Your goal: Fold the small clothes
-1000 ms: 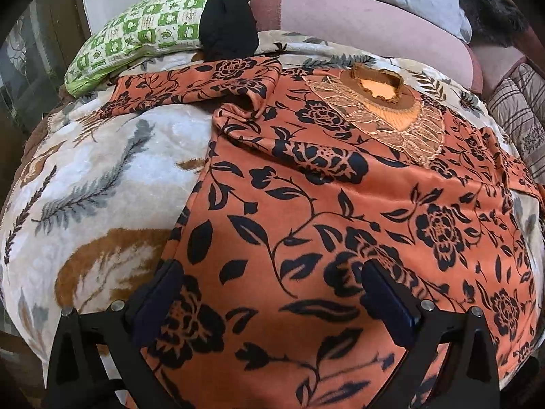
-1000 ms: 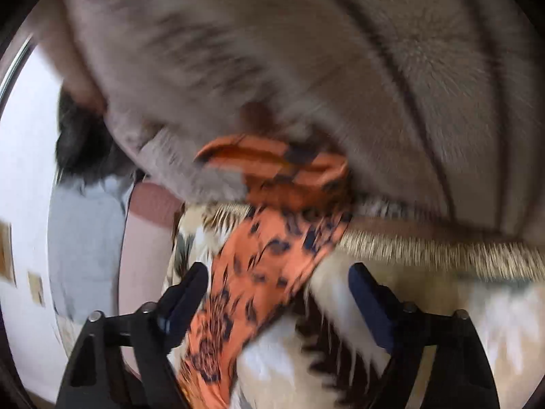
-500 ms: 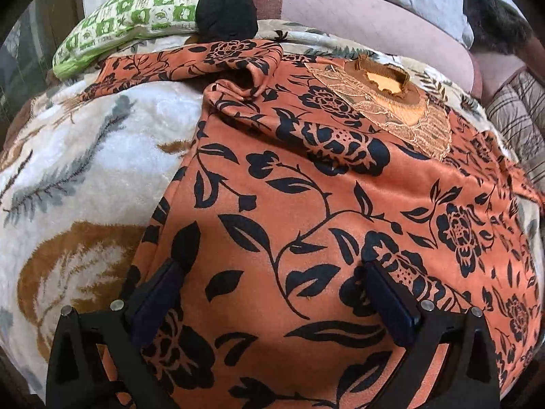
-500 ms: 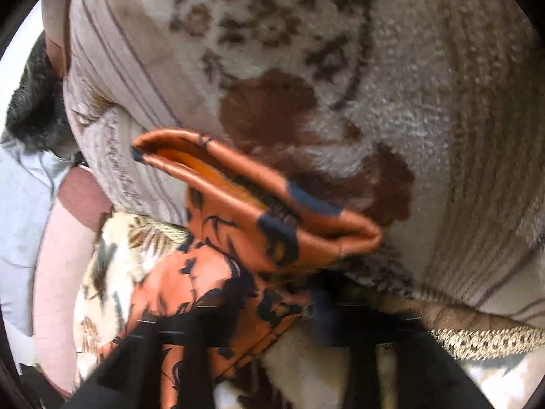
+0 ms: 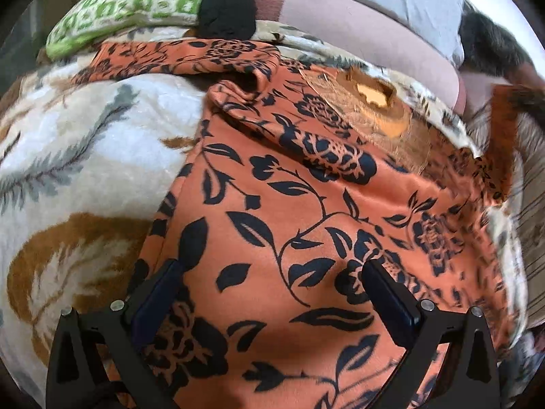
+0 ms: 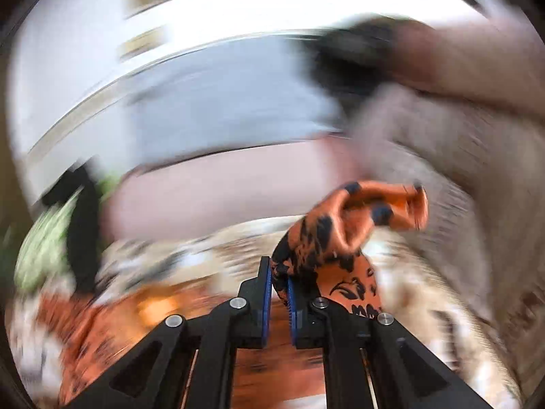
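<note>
My right tool (image 6: 279,286) is clamped on one sleeve (image 6: 344,231) of the orange floral top (image 5: 289,225), lifting it off the bed (image 5: 85,156). My left tool (image 5: 272,293) hangs wide open above the top's lower part, gripping nothing.

Orange floral garment (image 5: 289,221) spread on blanket (image 5: 85,156) — jaws wide apart above it.

A bed carries everything, covered by a cream blanket (image 5: 88,156) printed with grey and brown feathers. On the blanket an orange dress (image 5: 282,225) (black flower print) lies spread from the middle toward 5 o'clock. At 11 o'clock rests a green-checked pillow (image 5: 136,6) with a black cloth (image 5: 228,10) draped at its right end. A pink bolster (image 5: 357,30) runs across 1 o'clock.
</note>
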`<action>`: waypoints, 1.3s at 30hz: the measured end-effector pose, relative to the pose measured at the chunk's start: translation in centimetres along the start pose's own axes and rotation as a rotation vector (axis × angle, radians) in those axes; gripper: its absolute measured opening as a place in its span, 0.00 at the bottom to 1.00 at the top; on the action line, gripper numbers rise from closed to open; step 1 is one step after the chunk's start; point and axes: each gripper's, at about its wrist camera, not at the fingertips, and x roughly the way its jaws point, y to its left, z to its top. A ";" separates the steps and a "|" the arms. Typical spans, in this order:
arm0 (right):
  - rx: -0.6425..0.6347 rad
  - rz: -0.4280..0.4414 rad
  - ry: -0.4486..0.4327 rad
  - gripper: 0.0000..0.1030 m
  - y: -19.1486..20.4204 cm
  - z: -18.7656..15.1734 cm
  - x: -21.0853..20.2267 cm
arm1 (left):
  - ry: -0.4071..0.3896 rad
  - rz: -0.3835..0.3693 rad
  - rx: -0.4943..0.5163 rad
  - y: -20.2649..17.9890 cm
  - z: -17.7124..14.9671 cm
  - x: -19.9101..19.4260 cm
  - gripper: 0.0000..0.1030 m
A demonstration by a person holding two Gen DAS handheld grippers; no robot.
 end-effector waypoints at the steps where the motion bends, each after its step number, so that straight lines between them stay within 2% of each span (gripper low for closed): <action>1: -0.068 0.040 0.035 0.28 3.6 -1.4 0.9 | -0.005 -0.008 -0.023 0.5 0.0 -0.5 1.00; 2: -0.132 0.109 0.088 0.49 7.3 -3.5 2.1 | -0.007 -0.011 -0.033 0.8 0.0 -0.8 1.00; 3: -0.163 0.152 0.126 0.92 9.5 -5.2 2.7 | -0.011 -0.012 -0.042 1.2 0.0 -1.3 1.00; 4: -0.189 0.203 0.181 1.00 11.4 -7.3 3.6 | -0.022 -0.007 -0.042 1.5 0.0 -1.9 1.00; 6: -0.147 0.257 0.256 1.00 12.0 -9.8 4.1 | -0.060 0.012 -0.030 1.9 0.2 -3.2 1.00; 9: -0.056 0.262 0.239 1.00 9.3 -10.3 2.3 | -0.101 -0.021 -0.032 1.8 1.2 -4.3 1.00; 11: 0.022 0.237 0.223 1.00 6.9 -10.6 -0.2 | -0.100 -0.076 -0.041 1.0 2.3 -4.1 1.00; 15: 0.178 0.199 0.203 1.00 1.9 -11.5 -2.7 | -0.064 -0.197 0.003 -3.3 6.0 -1.9 1.00; 20: 0.284 0.195 0.156 1.00 -2.2 -12.9 -4.7 | -0.015 -0.312 0.023 -8.1 11.4 1.6 1.00; 21: 0.296 0.202 0.144 1.00 -2.8 -13.4 -5.0 | 0.016 -0.331 0.004 -8.9 12.6 3.4 0.97; 23: 0.310 0.216 0.121 1.00 -3.3 -14.1 -5.3 | 0.097 -0.345 -0.040 -9.5 13.9 7.0 0.78; 25: 0.313 0.222 0.093 1.00 -3.5 -15.3 -5.5 | 0.196 -0.324 -0.101 -9.5 14.3 10.8 0.33; 26: 0.313 0.221 0.090 1.00 -3.6 -15.9 -5.3 | 0.249 -0.310 -0.128 -9.4 14.1 12.4 0.26; 27: 0.329 0.232 0.108 1.00 -3.7 -16.4 -4.8 | 0.279 -0.285 -0.148 -9.2 14.0 13.7 0.14; 28: 0.350 0.256 0.121 1.00 -3.9 -16.5 -4.5 | 0.267 -0.272 -0.144 -9.1 14.0 13.8 0.00; 31: 0.382 0.289 0.119 1.00 -4.5 -16.6 -3.8 | 0.173 -0.203 -0.057 -10.2 14.9 12.4 0.00; 34: 0.429 0.306 0.129 1.00 -5.1 -17.1 -3.4 | -0.024 -0.139 0.085 -12.2 16.8 7.9 0.00; 35: 0.437 0.306 0.133 1.00 -5.3 -17.2 -3.4 | -0.116 -0.108 0.142 -12.8 17.2 5.6 0.00; 36: 0.452 0.306 0.135 1.00 -5.6 -17.3 -3.3 | -0.155 -0.092 0.155 -12.8 17.2 4.6 0.00; 37: 0.463 0.307 0.135 1.00 -5.8 -17.4 -3.3 | -0.173 -0.075 0.145 -12.3 17.2 4.2 0.00; 38: 0.473 0.309 0.136 1.00 -5.9 -17.4 -3.2 | -0.157 -0.071 0.133 -11.8 17.3 4.8 0.00; 39: 0.479 0.312 0.138 1.00 -5.9 -17.4 -3.1 | -0.089 -0.087 0.113 -11.1 17.0 6.3 0.01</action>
